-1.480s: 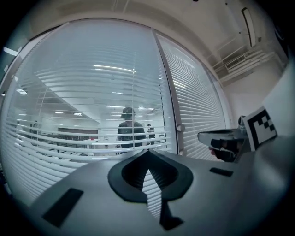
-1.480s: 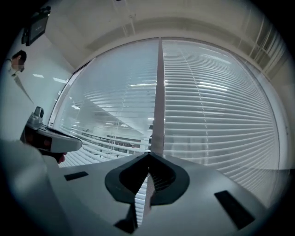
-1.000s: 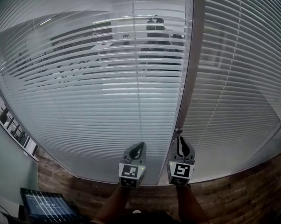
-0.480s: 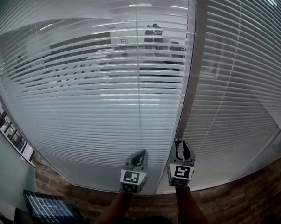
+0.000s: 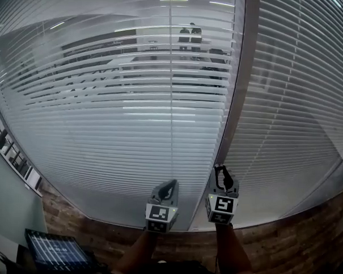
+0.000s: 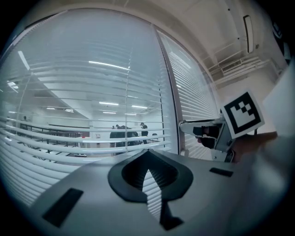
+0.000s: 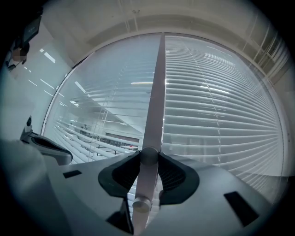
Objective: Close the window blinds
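Nearest: lit tablet (image 5: 57, 252), low and far left of the post (image 5: 237, 96), well apart from everything else. Both grippers are held out roughly level near the foot of the post. Left gripper (image 5: 169, 186) is just left of the post, jaws together at the tips, nothing in them, pointed at the slats. Right gripper (image 5: 222, 172) is lined up dead on the post. Its jaws have just been opening and now stand apart, straddling the knob (image 7: 148, 156) on the post's face. The knob sits right between the tips with a pad just beside it on either side, no squeeze visible. Blinds (image 5: 103, 130) fill the panes on both sides of the post. Left of the post the slats are tilted partly open, with gaps across the middle band. Right of the post the slats look shut, no see-through. Farthest: through the gaps left of the post, an office with ceiling lights and people (image 5: 190, 35).
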### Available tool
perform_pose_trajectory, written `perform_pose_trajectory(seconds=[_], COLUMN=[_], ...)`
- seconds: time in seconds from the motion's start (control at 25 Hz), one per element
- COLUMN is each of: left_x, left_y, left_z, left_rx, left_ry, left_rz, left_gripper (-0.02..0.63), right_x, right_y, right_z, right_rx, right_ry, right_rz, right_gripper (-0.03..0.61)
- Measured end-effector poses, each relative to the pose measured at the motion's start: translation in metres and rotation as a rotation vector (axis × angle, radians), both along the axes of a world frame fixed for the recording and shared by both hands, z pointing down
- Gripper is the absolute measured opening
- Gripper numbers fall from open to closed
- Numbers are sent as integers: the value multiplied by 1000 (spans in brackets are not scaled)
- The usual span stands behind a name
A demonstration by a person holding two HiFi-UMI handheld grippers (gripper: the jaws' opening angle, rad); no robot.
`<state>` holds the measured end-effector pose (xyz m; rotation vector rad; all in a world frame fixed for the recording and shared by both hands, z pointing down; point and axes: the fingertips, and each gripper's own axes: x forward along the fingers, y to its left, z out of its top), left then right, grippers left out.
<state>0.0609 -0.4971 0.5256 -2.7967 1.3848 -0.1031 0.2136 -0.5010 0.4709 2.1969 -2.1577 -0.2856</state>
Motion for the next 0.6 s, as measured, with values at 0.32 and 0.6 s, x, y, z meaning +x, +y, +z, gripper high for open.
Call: perform_pose_trajectory(seconds=[0.32, 0.6], left_x=[-4, -9], left_y=[3, 5], left_z=[3, 9], left_rx=[3, -15], left_ry=[-17, -1], left_rz=[2, -8], left_gripper=[-8, -8], right_x=[-7, -12], right_y=[3, 4], right_z=[0, 6], right_rx=[-28, -52], right_ry=[407, 900], right_rz=[-5, 9], right_gripper=[124, 124])
